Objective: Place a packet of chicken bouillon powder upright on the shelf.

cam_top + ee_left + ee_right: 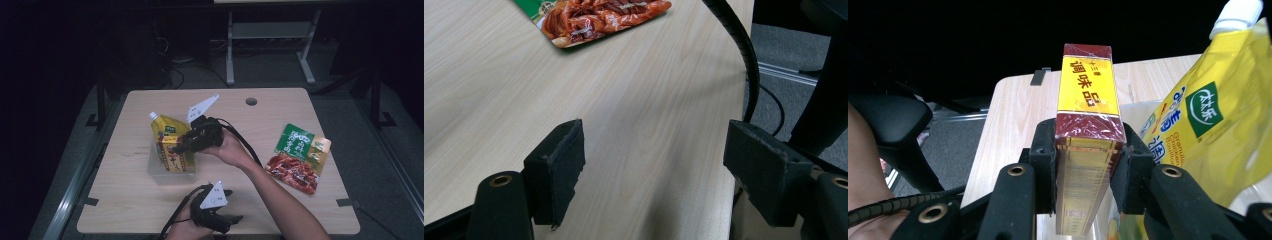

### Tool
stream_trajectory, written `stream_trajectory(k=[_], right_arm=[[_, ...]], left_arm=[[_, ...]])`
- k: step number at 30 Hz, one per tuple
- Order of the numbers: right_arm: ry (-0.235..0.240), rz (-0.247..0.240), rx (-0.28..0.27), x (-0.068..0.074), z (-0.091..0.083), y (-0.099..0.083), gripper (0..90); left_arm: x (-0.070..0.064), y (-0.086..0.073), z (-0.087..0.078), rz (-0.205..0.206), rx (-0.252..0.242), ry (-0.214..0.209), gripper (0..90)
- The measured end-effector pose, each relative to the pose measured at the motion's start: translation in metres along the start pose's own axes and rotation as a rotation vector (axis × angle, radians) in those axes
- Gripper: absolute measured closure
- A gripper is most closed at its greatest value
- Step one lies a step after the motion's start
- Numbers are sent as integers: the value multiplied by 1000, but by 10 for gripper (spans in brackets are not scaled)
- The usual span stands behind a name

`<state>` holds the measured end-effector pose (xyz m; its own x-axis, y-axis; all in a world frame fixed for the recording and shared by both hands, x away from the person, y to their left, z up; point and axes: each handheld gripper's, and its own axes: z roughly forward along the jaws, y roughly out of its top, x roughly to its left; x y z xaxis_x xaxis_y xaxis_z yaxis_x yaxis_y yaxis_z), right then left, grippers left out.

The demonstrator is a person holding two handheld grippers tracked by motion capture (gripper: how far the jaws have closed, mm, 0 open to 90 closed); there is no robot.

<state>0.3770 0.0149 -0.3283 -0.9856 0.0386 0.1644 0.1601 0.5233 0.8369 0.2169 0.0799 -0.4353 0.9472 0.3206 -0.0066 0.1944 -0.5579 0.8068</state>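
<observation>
Now — right hand-held gripper (1088, 150) clamps seasoning box (1087, 95) | left hand-held gripper (654, 165) wide open — empty

Lab or office recording room: light wooden desk (280, 107) with cable hole (251, 101), grey carpet, white table frame (270, 35) at 12 o'clock.

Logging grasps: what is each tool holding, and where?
Right tool clamps the red-and-yellow seasoning box by its two broad sides, at one end. Left tool holds nothing.
</observation>
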Motion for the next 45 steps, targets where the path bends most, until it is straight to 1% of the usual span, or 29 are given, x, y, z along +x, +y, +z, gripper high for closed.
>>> stream_trajectory(k=[1,2,3,4,5,7,9,13,15,16,17,18,19,22,26,27,28,30,31,39,45], right_arm=[[2,1,2,0,1,-1,669],[0,-3,8,0,2,-1,669],[-4,4,10,0,3,-2,669],[-4,-2,12,-1,4,-3,669],[-6,-3,13,-1,5,-3,669],[-7,-5,20,-1,8,-5,669],[-10,-5,23,-1,11,-7,669],[-18,-7,12,0,12,-11,668],[-27,-11,19,1,14,-13,668],[-31,-2,25,2,14,-14,668],[-31,-12,26,2,15,-16,668],[-28,0,29,3,16,-17,668],[-29,-7,29,3,17,-19,668],[-42,-9,34,5,21,-24,668],[-54,-9,23,7,25,-31,667],[-60,-6,24,7,26,-33,667],[-62,-2,24,8,27,-34,667],[-66,-5,24,8,29,-36,665],[-67,-1,27,8,29,-38,664],[-65,6,65,8,40,-42,650],[-67,-4,87,9,45,-45,641]], left_arm=[[-1,0,0,-9,0,0,236],[0,0,0,-3,0,0,236],[0,0,0,-2,-2,-1,236],[0,0,0,-5,-4,-3,236],[0,0,1,5,-4,-3,236],[-1,0,1,-10,-5,-5,236],[-1,0,1,-10,-4,-6,236],[-1,0,0,-10,-3,-6,236],[-1,0,1,-9,-3,-7,236],[-1,0,1,-9,-2,-8,236],[-1,0,1,-3,-2,-8,236],[-1,0,1,-3,-1,-8,236],[-1,0,1,-2,-2,-8,236],[-2,0,1,-7,-2,-9,236],[-2,-1,1,-16,-3,-9,236],[-2,-1,1,-16,-3,-9,236],[-1,0,1,-7,-2,-8,236],[-1,0,1,-9,-2,-6,236],[-1,0,1,-15,-2,-6,236],[-1,0,1,-6,-1,-7,236],[-1,0,1,-8,-6,-6,236]])
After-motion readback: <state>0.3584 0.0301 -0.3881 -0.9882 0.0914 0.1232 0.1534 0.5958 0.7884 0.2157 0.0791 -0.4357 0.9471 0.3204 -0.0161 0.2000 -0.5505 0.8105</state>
